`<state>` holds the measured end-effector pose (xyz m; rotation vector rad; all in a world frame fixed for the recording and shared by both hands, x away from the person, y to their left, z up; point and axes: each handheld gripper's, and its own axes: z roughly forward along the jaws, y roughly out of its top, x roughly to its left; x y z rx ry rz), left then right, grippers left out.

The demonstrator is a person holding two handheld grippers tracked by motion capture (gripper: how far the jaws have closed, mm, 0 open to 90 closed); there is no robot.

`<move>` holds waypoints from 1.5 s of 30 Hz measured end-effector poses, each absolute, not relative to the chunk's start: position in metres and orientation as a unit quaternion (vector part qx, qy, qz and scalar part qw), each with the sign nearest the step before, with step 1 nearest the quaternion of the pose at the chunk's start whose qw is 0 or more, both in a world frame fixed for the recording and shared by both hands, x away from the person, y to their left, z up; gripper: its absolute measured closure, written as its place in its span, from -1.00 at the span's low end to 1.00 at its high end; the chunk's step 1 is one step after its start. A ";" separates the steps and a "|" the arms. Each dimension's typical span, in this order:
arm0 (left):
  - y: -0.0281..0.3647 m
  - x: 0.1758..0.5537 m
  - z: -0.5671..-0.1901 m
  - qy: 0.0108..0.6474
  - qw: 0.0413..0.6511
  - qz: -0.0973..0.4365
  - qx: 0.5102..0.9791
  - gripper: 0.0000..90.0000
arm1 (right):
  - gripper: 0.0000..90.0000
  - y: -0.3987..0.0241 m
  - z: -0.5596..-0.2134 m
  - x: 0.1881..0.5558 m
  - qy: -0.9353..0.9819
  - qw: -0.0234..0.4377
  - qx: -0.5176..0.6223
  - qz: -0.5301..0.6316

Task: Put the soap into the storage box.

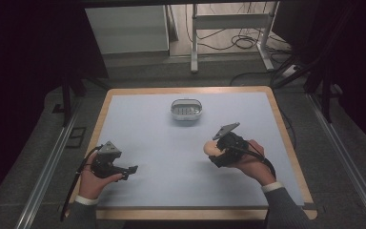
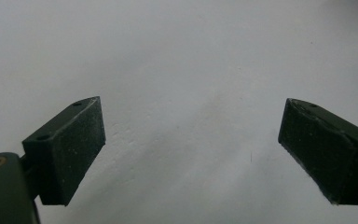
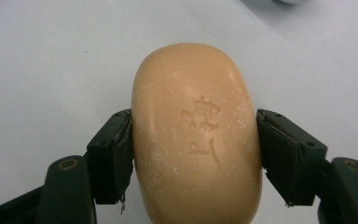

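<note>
Your right gripper (image 3: 196, 154) has its fingers (image 3: 112, 158) pressed on both sides of the tan soap bar (image 3: 196, 135), held low over the desk's right half. Your left gripper (image 2: 191, 140) has its fingers spread wide with nothing between them, apparently just above the desk (image 1: 138, 124). A white dish (image 1: 186, 109) sits farther back; cables (image 1: 240, 43) trail on the floor.

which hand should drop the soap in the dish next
The right. Its gripper is already shut on the soap bar, both fingers pressing its sides, and it sits nearer the white soap dish. The left gripper is open, holds nothing and is farther off.
</note>
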<state>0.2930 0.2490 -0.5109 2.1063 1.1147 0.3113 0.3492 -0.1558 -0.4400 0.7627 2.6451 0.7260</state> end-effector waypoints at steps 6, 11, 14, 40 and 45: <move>0.249 0.293 -0.511 0.431 0.360 0.121 0.818 -0.83 | -0.30 -0.156 -0.436 0.355 0.916 0.154 0.270 0.254; 0.249 0.293 -0.511 0.431 0.363 0.122 0.817 -0.83 | -0.30 -0.156 -0.433 0.360 0.915 0.157 0.274 0.252; 0.250 0.293 -0.510 0.431 0.363 0.124 0.817 -0.83 | -0.30 -0.156 -0.431 0.362 0.914 0.160 0.274 0.253; 0.250 0.293 -0.511 0.433 0.361 0.120 0.817 -0.83 | -0.30 -0.151 -0.416 0.388 0.909 0.166 0.279 0.262; 0.251 0.293 -0.510 0.434 0.362 0.121 0.816 -0.83 | -0.30 -0.147 -0.414 0.395 0.909 0.167 0.280 0.259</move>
